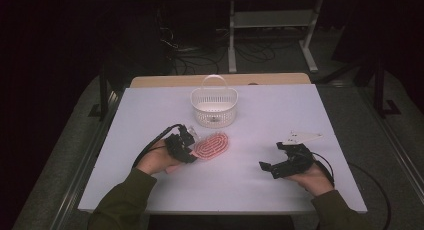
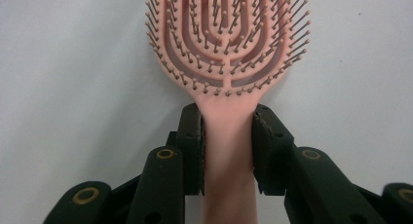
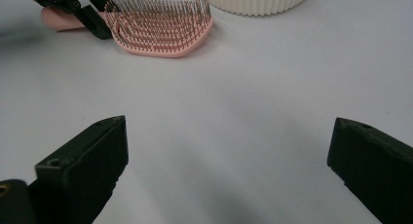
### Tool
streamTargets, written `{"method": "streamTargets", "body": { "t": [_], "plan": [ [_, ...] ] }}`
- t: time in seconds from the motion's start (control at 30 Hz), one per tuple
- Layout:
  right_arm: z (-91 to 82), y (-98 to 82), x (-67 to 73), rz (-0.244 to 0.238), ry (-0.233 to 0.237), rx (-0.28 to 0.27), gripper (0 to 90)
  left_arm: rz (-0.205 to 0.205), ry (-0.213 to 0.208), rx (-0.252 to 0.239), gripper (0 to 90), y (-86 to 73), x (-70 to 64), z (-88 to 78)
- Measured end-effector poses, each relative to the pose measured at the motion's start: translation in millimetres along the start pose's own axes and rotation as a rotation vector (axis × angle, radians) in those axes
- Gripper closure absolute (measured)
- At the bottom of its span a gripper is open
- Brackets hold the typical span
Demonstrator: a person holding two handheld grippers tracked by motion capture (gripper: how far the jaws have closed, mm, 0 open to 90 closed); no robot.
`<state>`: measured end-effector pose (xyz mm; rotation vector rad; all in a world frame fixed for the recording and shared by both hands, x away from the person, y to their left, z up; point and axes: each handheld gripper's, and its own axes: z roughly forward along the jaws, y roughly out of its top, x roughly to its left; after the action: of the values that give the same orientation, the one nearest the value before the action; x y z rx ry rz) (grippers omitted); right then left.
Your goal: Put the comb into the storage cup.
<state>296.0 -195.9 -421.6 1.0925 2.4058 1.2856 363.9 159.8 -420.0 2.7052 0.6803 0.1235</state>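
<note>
Two grippers are in my hands: my left gripper (image 1: 189, 140) has its jaws pressed against the handle of the pink hairbrush (image 1: 212, 145), lying bristles-up on the white table (image 1: 280, 115) just before the white basket (image 1: 214, 106), while my right gripper (image 1: 272, 159) rests wide open, well apart.

- A white surface (image 1: 280, 115) stands lit in a dark room.
- Grey carpeted floor (image 1: 350, 105) surrounds it.
- Beyond it stands a white metal frame (image 1: 272, 20), with black cables (image 1: 200, 60) lying tangled on the floor.
</note>
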Motion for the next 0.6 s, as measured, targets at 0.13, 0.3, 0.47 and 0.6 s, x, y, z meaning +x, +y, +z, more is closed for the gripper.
{"method": "streamTargets", "body": {
  "t": [0.13,0.3,0.47,0.6],
  "plan": [
    [-0.1,-0.1,0.0,0.001,0.000,0.000,0.9,0.001,-0.005,-0.002,69.6,0.0,0.7,0.1],
    [-0.1,-0.1,-0.2,0.001,0.000,0.001,0.9,0.009,-0.011,-0.003,69.9,-0.2,1.7,0.0],
    [-0.3,-0.1,-0.2,0.002,0.001,0.000,0.9,0.010,-0.016,-0.010,70.0,-0.7,2.1,-0.1],
    [-0.1,-0.1,-0.5,0.005,0.000,0.000,0.9,0.008,-0.020,-0.015,70.0,-1.4,2.9,-0.4]
  ]
}}
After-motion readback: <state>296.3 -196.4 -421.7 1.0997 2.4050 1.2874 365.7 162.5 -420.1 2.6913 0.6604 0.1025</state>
